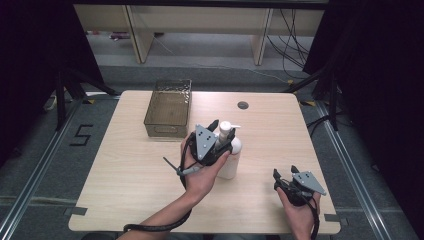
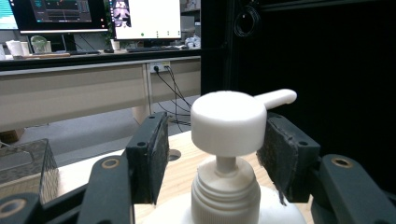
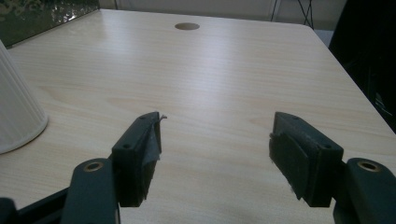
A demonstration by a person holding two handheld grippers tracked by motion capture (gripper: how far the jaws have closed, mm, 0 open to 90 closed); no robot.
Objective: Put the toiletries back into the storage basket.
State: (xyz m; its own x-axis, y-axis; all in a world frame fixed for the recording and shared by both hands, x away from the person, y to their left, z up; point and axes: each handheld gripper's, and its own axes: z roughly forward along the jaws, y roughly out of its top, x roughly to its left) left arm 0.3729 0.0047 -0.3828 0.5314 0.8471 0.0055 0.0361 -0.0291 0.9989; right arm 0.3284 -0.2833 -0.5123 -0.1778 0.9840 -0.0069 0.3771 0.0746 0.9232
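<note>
I have the white pump bottle [image 1: 231, 155] standing upright near the middle of the tabletop [image 1: 130, 170], just in front of and to the right of the wire basket [image 1: 168, 108]. My left tongs [image 1: 221, 134] are brought in level with the pump head [image 2: 229, 122], one jaw on each side of it; I judge this placing is meant for gripping or pressing the pump. The jaws stand part-open: the right pad sits against or just beside the head, the left pad is clear of it, so nothing is clamped yet. My right tongs [image 3: 215, 154] rest low over bare tabletop to the right of the bottle, well apart from it, jaws wide and empty, apparently held in reserve.
</note>
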